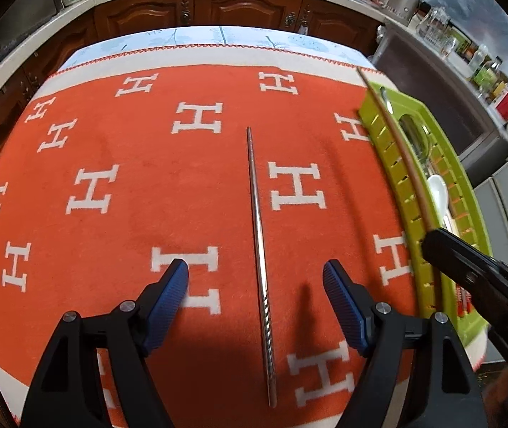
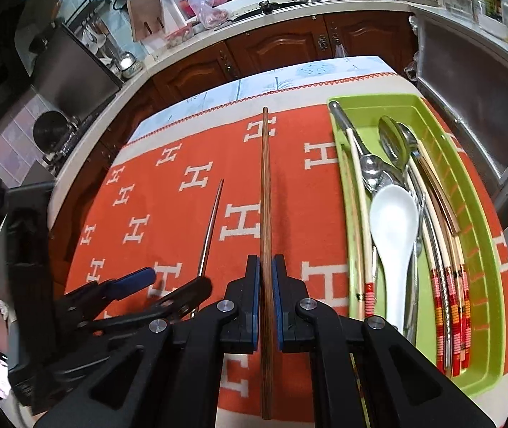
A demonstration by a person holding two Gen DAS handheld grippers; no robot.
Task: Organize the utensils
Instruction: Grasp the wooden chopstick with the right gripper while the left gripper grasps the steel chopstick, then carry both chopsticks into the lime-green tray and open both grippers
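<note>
my right fingers (image 2: 265, 278) clamp a wooden chopstick (image 2: 265, 192), left fingers (image 1: 255, 278) spread wide over the steel chopstick (image 1: 259, 235) on the tabletop (image 1: 111, 149).

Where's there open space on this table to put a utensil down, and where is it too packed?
Free: the orange cloth left of the metal chopstick, and the strip between that chopstick and the green tray. Crowded: inside the tray, where the white spoon, metal spoons and patterned chopsticks lie close together; only its far end shows bare floor.
</note>
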